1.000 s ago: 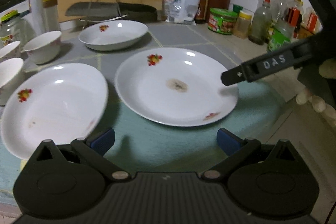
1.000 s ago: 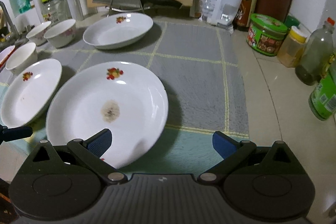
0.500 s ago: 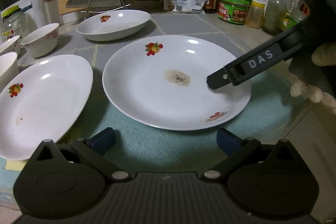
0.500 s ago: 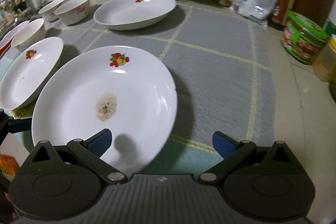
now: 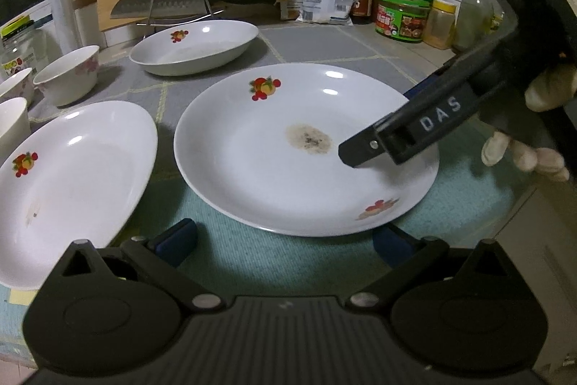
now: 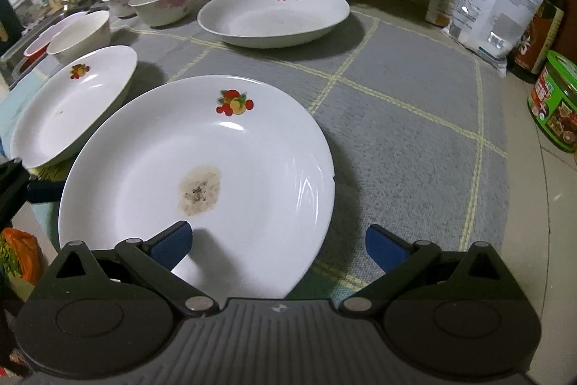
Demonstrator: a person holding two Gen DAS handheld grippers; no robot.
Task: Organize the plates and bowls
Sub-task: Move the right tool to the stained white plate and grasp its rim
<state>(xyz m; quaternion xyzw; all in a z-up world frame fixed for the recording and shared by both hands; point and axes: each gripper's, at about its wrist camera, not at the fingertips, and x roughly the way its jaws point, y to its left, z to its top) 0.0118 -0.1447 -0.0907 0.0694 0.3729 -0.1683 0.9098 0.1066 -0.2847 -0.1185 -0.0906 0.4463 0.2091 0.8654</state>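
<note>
Right gripper [image 6: 277, 246] has advanced over the stained white plate [image 6: 202, 175].

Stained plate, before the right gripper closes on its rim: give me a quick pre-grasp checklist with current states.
1. Right gripper open: ok, jaws spread wide.
2. Rim of the stained plate between the jaws: ok, one finger over the plate, the other outside the rim.
3. Finger under the rim: cannot tell.
4. Left gripper clear of the plate: ok, open and short of its near edge.
5. Neighbouring plate apart from it: ok, a gap shows.
6. Plate empty: not ok, brown residue at centre.
</note>
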